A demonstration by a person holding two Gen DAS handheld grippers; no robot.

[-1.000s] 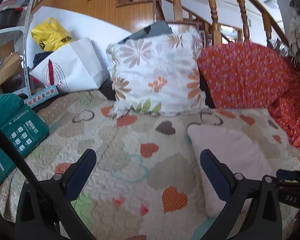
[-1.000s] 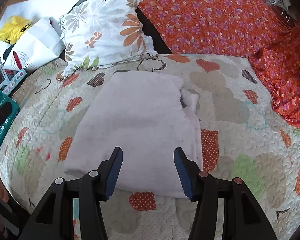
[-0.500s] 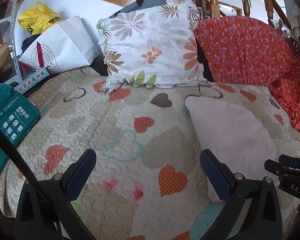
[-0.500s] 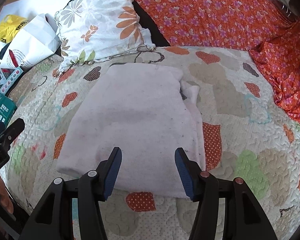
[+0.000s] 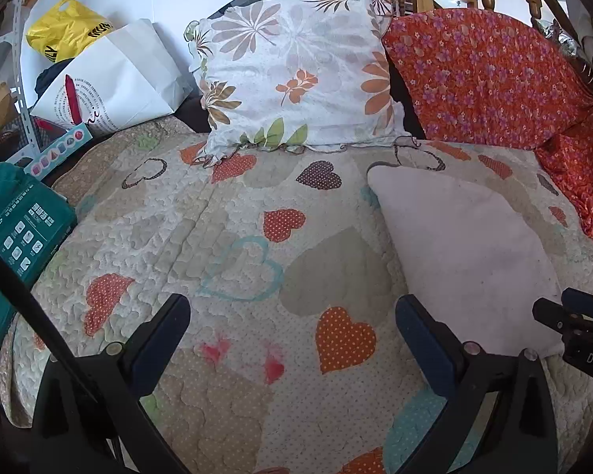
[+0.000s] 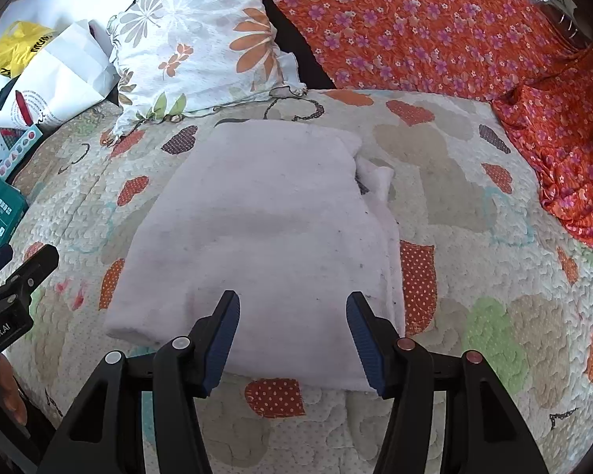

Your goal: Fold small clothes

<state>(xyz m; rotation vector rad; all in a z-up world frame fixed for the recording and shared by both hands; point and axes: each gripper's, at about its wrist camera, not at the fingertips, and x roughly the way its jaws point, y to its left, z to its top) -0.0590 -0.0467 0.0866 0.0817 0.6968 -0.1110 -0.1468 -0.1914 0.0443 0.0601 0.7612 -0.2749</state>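
both tongs are spread wide and hold nothing: your right tongs (image 6: 292,339) hang over the near edge of the pale folded garment (image 6: 265,229), while your left tongs (image 5: 292,339) sit off to its left over the heart-print quilt (image 5: 225,245). the garment lies flat on that quilt, in front of the floral pillow (image 5: 296,71), with a small flap of cloth poking out at its far right corner.

it looks already folded at least once, so the step in hand is probably another fold. bring the left tongs across to the garment's near left corner and set the right ones on the near right corner. pinch every layer at the edge, not just the top one, and keep the quilt out of the grip. lift both corners level and carry them toward the pillow so the edges line up; tuck the stray flap in first.
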